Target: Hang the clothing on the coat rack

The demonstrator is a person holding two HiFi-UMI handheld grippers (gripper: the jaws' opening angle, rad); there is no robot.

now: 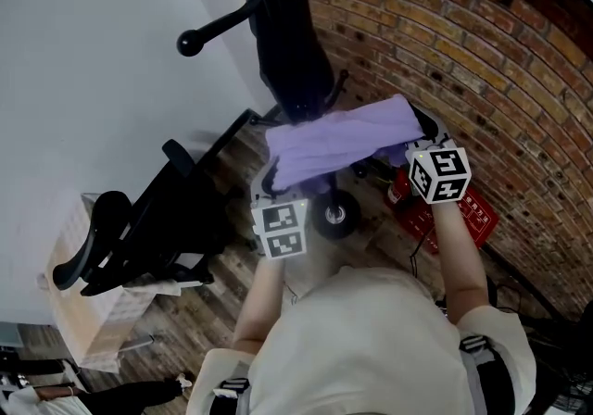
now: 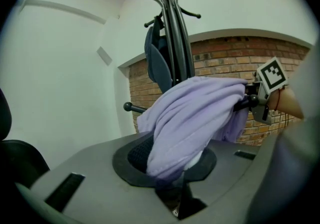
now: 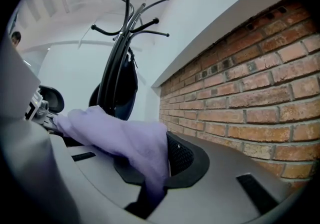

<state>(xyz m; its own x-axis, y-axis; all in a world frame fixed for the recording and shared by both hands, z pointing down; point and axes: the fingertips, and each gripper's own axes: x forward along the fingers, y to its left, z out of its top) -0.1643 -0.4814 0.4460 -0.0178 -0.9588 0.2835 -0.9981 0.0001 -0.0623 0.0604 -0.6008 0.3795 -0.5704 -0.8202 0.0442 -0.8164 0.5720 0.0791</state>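
Seen from above, a person in a cream top held a two-jaw gripper in each hand, with a soft lilac fabric garment stretched between them at the centre of the frame. The left gripper sat lower centre-left. Its own view showed the jaws nearly closed, pinching a bunched fold of the lilac cloth that ran down into the narrow gap. The right gripper sat centre-right. Its view likewise showed the jaws almost together, clamped on the garment's other end, with the fabric draping away towards the left of that frame.

Each gripper carried a white cube printed with black square marker patterns, one on the left and one on the right. These were coded blocks, not letters.

A tall black metal coat rack with curved, knob-tipped arms rose behind the garment, reaching the top centre of both gripper views. The cloth was in front of it and not on any arm. A dark blue-grey item already hung against the pole.

A red brick wall filled the upper right of the head view, and a plain white wall the upper left. A black office chair stood at middle left on a wooden plank floor. A flat red object lay right of centre, its white print too small to read.
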